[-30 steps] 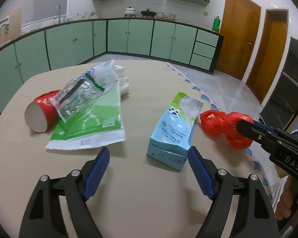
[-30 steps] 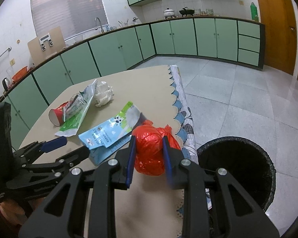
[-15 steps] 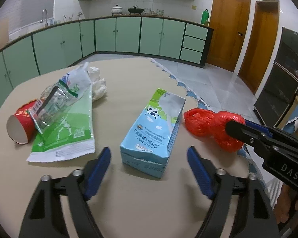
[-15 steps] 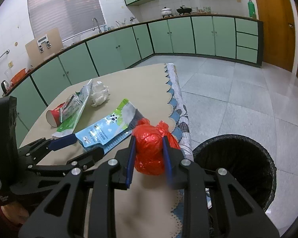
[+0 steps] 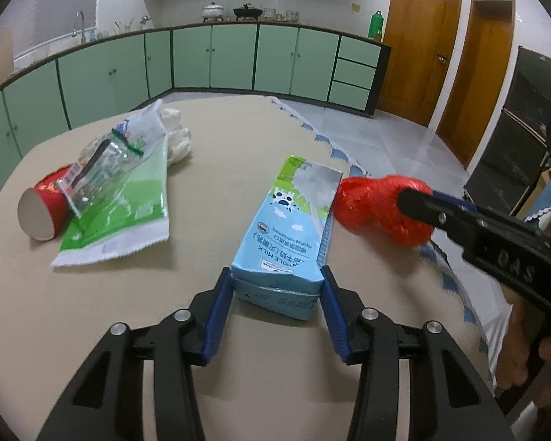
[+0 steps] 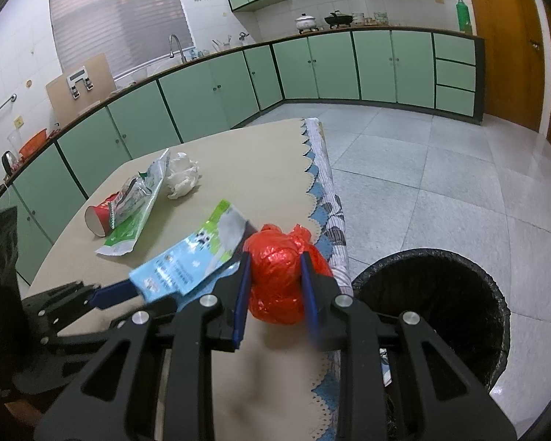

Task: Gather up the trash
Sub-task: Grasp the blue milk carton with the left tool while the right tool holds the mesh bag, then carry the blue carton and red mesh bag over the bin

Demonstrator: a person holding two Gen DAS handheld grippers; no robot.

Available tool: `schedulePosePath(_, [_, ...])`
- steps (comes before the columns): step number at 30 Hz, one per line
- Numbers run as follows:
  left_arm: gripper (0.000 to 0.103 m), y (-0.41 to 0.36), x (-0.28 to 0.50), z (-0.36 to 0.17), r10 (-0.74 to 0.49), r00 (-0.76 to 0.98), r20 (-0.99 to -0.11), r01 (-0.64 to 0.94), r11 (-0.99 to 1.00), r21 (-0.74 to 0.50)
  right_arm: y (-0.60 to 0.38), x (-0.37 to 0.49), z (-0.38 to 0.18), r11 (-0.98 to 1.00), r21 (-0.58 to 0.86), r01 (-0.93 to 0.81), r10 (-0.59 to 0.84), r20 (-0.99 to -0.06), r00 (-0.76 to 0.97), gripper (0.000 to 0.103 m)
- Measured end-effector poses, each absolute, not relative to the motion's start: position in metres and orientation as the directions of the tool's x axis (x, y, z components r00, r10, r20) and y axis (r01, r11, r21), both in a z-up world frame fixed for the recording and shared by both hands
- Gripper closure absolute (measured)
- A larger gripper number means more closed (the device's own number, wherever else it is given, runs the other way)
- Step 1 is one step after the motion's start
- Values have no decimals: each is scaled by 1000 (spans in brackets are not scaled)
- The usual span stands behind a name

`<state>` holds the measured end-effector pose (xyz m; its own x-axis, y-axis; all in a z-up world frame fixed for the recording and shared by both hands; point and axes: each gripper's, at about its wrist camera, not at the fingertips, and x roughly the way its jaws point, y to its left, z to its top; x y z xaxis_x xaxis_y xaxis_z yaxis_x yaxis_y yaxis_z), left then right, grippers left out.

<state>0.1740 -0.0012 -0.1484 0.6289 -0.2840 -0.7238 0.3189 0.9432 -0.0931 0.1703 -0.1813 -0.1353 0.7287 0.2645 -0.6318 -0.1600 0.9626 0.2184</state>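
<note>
A flattened blue milk carton (image 5: 290,228) lies on the beige table (image 5: 92,316). My left gripper (image 5: 277,286) has closed its blue pads onto the carton's near end. The carton also shows in the right wrist view (image 6: 191,253). My right gripper (image 6: 275,275) is shut on a crumpled red plastic bag (image 6: 279,275) at the table's right edge; the bag also shows in the left wrist view (image 5: 378,205). A black-lined trash bin (image 6: 437,301) stands on the floor just right of the bag.
Further left on the table lie a green-and-white pouch (image 5: 117,217), a clear wrapper (image 5: 103,165) on it, a tipped red paper cup (image 5: 44,209) and a white crumpled tissue (image 5: 178,139). Green kitchen cabinets (image 6: 312,70) line the walls beyond.
My left gripper moved forward and closed from wide open onto the milk carton's near end. My right gripper kept hold of the red bag with little movement.
</note>
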Motion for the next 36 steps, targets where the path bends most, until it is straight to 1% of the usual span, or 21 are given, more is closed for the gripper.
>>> schedulePosePath(2, [54,-1,175,-147,-282,632,-722,321,943,-87,-181,170,-136,963,221,-158,264,-633,728,78])
schedulePosePath(5, [45,-4,180,-145,-279,638,-718,321,944,-81,-181,170,-136,963,218,-159,264,-633,728,78])
schedulePosePath(8, [40,-11,187,-144,-280,642,-713,336,939,-66,-182,170,-136,964,213,-160,261,-632,729,78])
schedulePosePath(11, [40,-17,192,-147,-275,638,-719,342,938,-55,-181,170,-137,964,212,-160,261,-632,730,78])
schedulePosePath(13, [40,-18,197,-151,-282,629,-724,336,939,-74,-182,170,-137,964,211,-160,259,-633,730,78])
schedulePosePath(16, [55,-16,200,-156,-291,616,-732,323,941,-103,-183,170,-137,965,212,-154,256,-631,732,78])
schedulePosePath(17, [56,-15,200,-156,-295,616,-730,321,941,-109,-184,170,-137,965,213,-151,254,-630,734,78])
schedulePosePath(22, [57,-7,191,-154,-286,640,-713,292,949,-118,-187,168,-136,966,216,-138,246,-626,740,78])
schedulePosePath(27, [57,1,177,-141,-280,669,-689,275,954,-121,-189,160,-129,967,214,-138,242,-609,755,78])
schedulePosePath(31, [57,-4,168,-127,-302,677,-671,296,947,-127,-202,149,-119,970,210,-122,225,-587,778,78])
schedulePosePath(36, [57,-34,164,-114,-355,669,-653,363,923,-130,-230,136,-110,977,203,-62,170,-572,802,78])
